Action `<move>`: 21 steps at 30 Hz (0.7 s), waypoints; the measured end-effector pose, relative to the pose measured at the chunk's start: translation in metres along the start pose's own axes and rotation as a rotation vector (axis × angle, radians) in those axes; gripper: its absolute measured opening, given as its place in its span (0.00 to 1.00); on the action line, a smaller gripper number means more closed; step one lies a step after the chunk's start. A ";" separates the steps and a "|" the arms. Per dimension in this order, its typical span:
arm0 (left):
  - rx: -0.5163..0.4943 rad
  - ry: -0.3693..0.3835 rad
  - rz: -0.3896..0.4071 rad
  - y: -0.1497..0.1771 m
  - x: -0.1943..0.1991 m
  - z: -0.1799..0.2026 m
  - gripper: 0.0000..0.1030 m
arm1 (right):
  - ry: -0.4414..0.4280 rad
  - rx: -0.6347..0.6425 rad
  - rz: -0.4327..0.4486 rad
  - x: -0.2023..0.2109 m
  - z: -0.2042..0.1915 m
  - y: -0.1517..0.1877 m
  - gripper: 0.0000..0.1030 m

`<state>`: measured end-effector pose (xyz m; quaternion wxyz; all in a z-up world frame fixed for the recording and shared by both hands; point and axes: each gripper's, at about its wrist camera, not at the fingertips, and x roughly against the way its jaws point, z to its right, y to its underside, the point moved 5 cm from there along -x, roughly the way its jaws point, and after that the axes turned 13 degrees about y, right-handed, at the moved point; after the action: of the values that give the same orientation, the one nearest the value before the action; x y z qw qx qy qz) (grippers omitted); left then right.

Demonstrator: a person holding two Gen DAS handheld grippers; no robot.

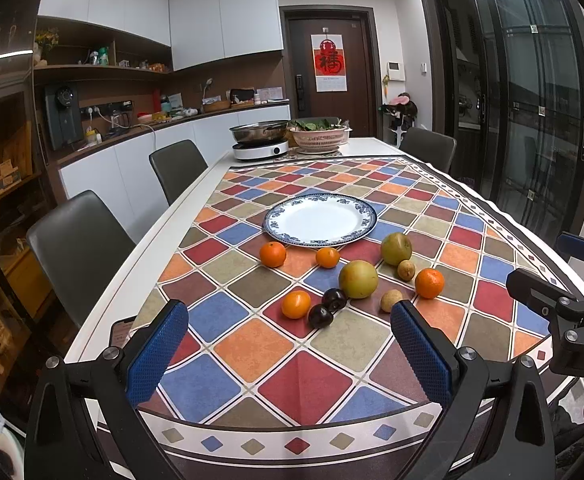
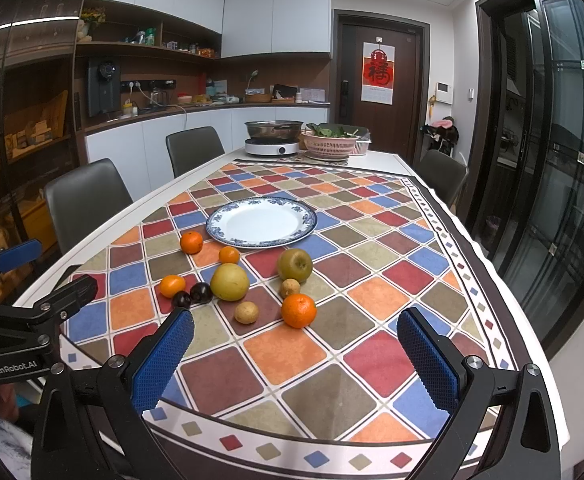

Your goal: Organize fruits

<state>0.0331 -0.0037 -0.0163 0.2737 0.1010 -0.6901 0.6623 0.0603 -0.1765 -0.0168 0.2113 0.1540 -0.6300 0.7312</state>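
Left gripper [image 1: 290, 344] hangs wide apart at six o'clock; scattered fruits [image 1: 358, 279] lie centre, the plate [image 1: 320, 219] just toward twelve.

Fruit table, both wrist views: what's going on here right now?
Nothing is held yet. The left gripper and right gripper both hover open above the near edge of the checked tablecloth. The blue-rimmed plate is empty. All the fruit lies loose in front of it: four oranges, including the nearest orange, two green-yellow apples, two dark plums and two small tan fruits.
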 end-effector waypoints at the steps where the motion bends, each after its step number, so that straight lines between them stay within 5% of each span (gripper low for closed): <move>1: 0.000 0.000 0.000 0.000 0.000 0.000 1.00 | 0.000 0.000 0.000 0.000 0.000 0.000 0.99; 21: -0.004 -0.002 -0.004 0.000 0.000 0.000 1.00 | 0.000 0.000 0.000 -0.002 -0.001 0.000 0.99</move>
<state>0.0330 -0.0034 -0.0156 0.2745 0.1024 -0.6913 0.6605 0.0622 -0.1760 -0.0179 0.2113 0.1542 -0.6300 0.7312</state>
